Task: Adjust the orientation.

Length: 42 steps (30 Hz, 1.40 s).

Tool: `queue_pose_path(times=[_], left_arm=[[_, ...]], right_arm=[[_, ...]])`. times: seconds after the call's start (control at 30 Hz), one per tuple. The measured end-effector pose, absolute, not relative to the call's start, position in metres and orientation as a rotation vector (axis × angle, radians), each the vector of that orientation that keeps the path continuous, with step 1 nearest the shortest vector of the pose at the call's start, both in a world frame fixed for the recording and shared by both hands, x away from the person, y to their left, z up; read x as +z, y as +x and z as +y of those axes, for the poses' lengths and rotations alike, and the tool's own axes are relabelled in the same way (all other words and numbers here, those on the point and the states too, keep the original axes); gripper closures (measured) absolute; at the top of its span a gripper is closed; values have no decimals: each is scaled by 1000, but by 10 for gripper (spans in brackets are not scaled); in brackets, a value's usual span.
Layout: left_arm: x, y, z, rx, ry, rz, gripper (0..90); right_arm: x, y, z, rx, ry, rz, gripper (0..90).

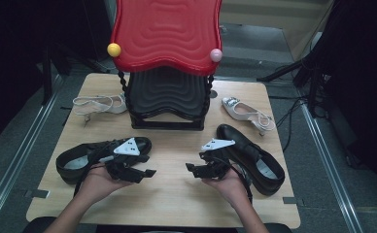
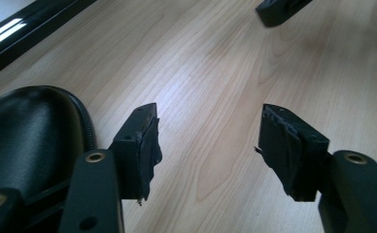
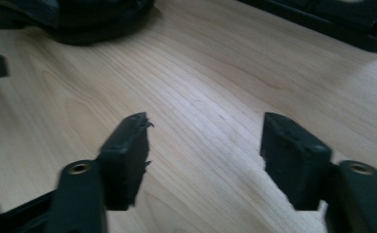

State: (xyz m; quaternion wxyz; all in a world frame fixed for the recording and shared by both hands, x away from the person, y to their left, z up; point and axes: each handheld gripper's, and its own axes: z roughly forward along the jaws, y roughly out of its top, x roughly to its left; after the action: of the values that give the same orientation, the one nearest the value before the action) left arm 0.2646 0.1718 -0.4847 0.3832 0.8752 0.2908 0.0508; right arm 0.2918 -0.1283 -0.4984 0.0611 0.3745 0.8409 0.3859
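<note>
Two black leather shoes lie on the wooden table [image 1: 177, 199], one at the left [image 1: 77, 158] and one at the right [image 1: 257, 158]. My left gripper [image 1: 147, 166] rests in front of the left shoe, pointing toward the table's middle, open with only bare wood between its jaws [image 2: 208, 121]. That shoe's toe [image 2: 26, 131] lies just left of its jaws. My right gripper [image 1: 194, 163] sits beside the right shoe, facing the left one, also open and empty [image 3: 206, 126]. A white heeled sandal lies at the back left [image 1: 99, 103], another at the back right [image 1: 247, 112].
A shoe rack with a red wavy top shelf [image 1: 167, 34] and a black lower shelf [image 1: 167, 97] stands at the back centre of the table. Its black base [image 3: 332, 22] shows beyond the right gripper. Bare wood separates the two grippers. Dark floor and cables surround the table.
</note>
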Motion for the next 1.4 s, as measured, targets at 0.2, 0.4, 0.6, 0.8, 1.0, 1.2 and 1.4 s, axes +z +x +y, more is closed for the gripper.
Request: queue_pose_path(times=[0.2, 0.4, 0.6, 0.8, 1.0, 1.2, 1.4], left_arm=[[-481, 265, 176, 146, 2255, 741, 407], [-475, 266, 181, 129, 2237, 751, 407], [-476, 268, 184, 114, 2262, 761, 409], [-467, 268, 193, 80, 2245, 760, 362], [-455, 264, 205, 75, 2233, 760, 406], [-447, 261, 224, 129, 2253, 797, 427], [-441, 258, 241, 179, 2244, 844, 423]], right_arm=[[-491, 287, -131, 1149, 1032, 2493, 480], [-488, 289, -134, 1201, 1063, 2530, 475], [-492, 280, -133, 1180, 1045, 2541, 508], [-494, 284, -132, 1133, 1006, 2553, 510], [-498, 287, -137, 1179, 1026, 2542, 553], [-494, 289, -136, 1157, 1031, 2558, 547], [-492, 289, -132, 1130, 983, 2559, 505]])
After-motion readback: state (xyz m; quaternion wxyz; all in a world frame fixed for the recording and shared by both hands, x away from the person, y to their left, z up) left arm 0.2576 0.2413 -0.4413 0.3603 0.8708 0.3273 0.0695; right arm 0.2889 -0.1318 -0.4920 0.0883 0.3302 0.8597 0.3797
